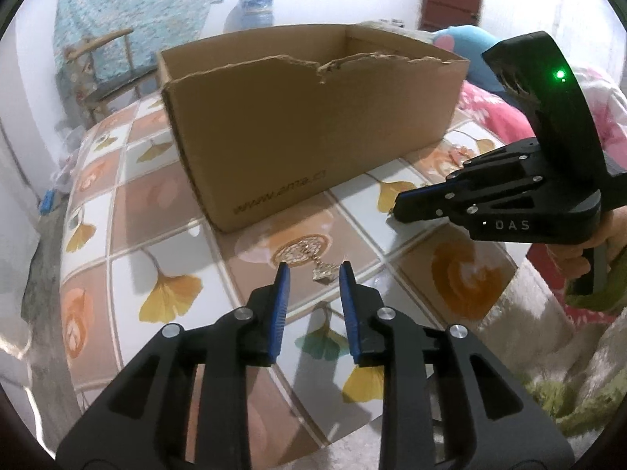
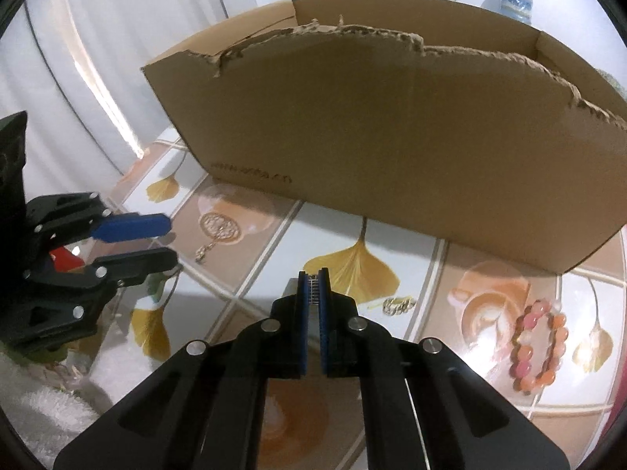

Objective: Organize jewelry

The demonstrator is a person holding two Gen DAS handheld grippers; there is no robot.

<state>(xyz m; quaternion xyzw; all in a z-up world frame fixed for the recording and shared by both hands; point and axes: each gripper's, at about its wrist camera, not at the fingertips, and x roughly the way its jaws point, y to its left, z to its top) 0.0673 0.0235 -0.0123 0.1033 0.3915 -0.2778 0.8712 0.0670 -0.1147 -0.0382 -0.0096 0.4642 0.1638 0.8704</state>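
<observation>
A brown cardboard box (image 1: 309, 125) with a torn rim stands on the tiled tabletop; it also shows in the right wrist view (image 2: 392, 125). A gold filigree pendant (image 1: 307, 256) lies in front of it, just beyond my open left gripper (image 1: 313, 270), with its small charm between the fingertips. The pendant (image 2: 219, 229) lies next to the left gripper (image 2: 168, 243) in the right wrist view. My right gripper (image 2: 313, 278) is shut on a small silver piece (image 2: 313, 288) above the table. A gold chain ring (image 2: 397, 305) and a pink bead bracelet (image 2: 539, 346) lie to its right.
The table (image 1: 164, 203) has a glossy cover with ginkgo leaf tiles. A white fluffy cloth (image 2: 47, 403) lies at the near edge. A chair (image 1: 102, 66) and a blue jar (image 1: 254, 9) stand behind the box. Pink fabric (image 1: 493, 113) lies to the right.
</observation>
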